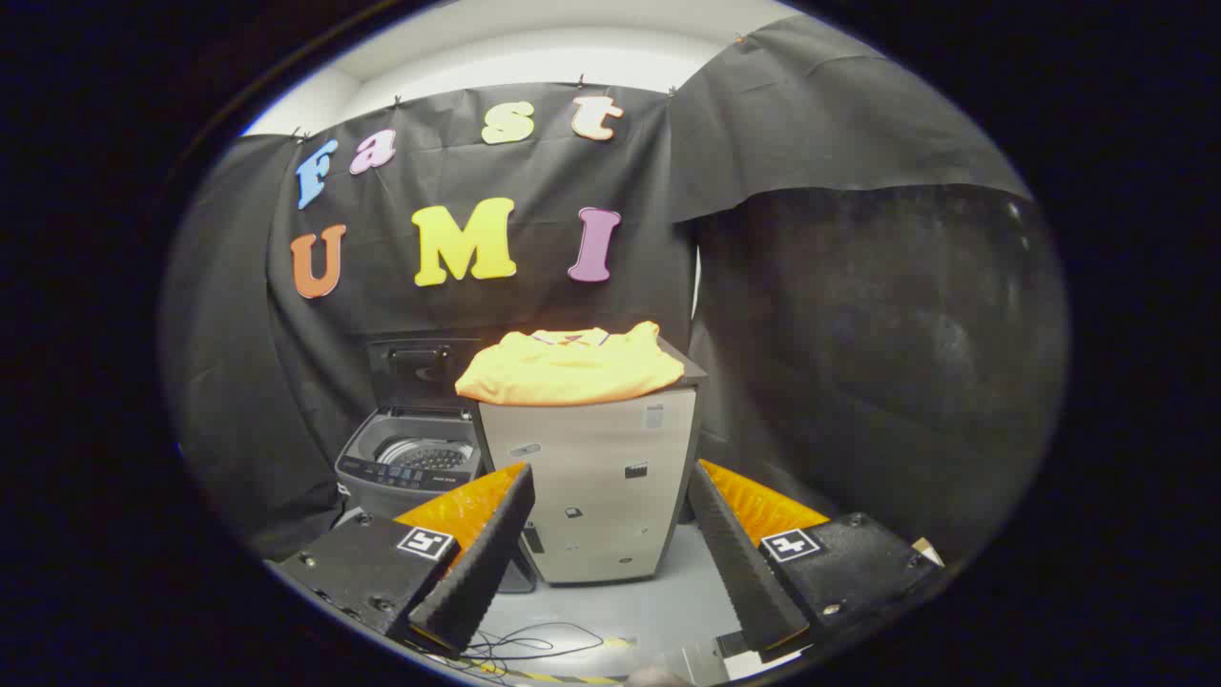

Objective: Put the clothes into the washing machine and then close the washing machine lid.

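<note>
The hand-held gripper (610, 553) was spread wide, its two fingers holding nothing, above loose cables (520, 649) on the floor (630, 601). Beyond the fingers stood one cabinet (601, 487), one orange shirt (568, 367) folded across its top. Left of the cabinet sat one washer (405, 463), lid (420, 367) raised.

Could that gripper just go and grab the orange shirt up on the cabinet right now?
Probably yes. The gripper is open, and the orange shirt lies uncovered atop the cabinet, beyond the fingers; nothing stands between, though it must first move closer.
</note>
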A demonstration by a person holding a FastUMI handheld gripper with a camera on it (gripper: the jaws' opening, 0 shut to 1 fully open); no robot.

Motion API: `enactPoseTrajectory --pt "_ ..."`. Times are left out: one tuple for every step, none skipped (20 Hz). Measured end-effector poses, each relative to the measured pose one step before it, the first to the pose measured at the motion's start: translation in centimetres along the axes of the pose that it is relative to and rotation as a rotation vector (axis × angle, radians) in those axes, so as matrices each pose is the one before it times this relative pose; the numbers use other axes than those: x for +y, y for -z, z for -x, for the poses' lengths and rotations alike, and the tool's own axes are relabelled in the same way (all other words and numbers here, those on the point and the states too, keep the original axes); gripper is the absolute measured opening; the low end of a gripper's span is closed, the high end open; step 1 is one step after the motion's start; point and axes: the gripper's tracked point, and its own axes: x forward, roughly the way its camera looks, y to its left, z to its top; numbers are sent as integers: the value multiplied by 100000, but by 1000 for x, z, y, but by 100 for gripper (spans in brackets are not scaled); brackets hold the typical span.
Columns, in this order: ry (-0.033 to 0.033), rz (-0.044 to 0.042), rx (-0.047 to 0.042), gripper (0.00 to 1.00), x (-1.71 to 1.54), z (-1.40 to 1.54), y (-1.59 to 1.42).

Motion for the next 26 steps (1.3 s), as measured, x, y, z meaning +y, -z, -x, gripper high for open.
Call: enactPoseTrajectory --pt "-141 142 55 100 9 55 36" --pt "77 -51 81 100 41 -18 83" --pt "-323 -130 67 100 84 67 31" --pt "-116 101 253 100 72 -41 124" --pt "-321 362 285 100 133 11 114" --pt "-248 437 -39 100 191 -21 -7" --pt "-84 332 -169 100 27 18 -67" --pt "-72 5 -263 100 -17 29 -52" --pt "40 -146 47 100 -32 24 -12" --pt "62 -225 -139 100 -150 -9 14" --pt "153 -275 -166 100 -10 -23 -85" --pt "22 -219 -84 100 17 -66 16" --pt "-9 -43 -138 100 0 -13 -45" --pt "-15 8 -188 100 3 -23 120" --pt "-295 68 -149 100 148 88 49" --pt "-281 279 -299 100 119 -29 101" --pt "-271 296 -481 100 69 79 37" --pt "-366 469 -477 100 119 -59 82" --pt "-161 270 -172 100 109 -112 107" --pt "-277 -18 445 100 197 -71 196" --pt "-335 -318 -199 100 89 -56 102" --pt "105 -230 -99 100 29 -314 31" --pt "22 -182 -2 100 142 -180 27" --pt "19 -316 -229 100 103 -191 57" --pt "240 -280 -502 100 13 -298 -84" --pt "236 -392 226 100 31 -436 -14"
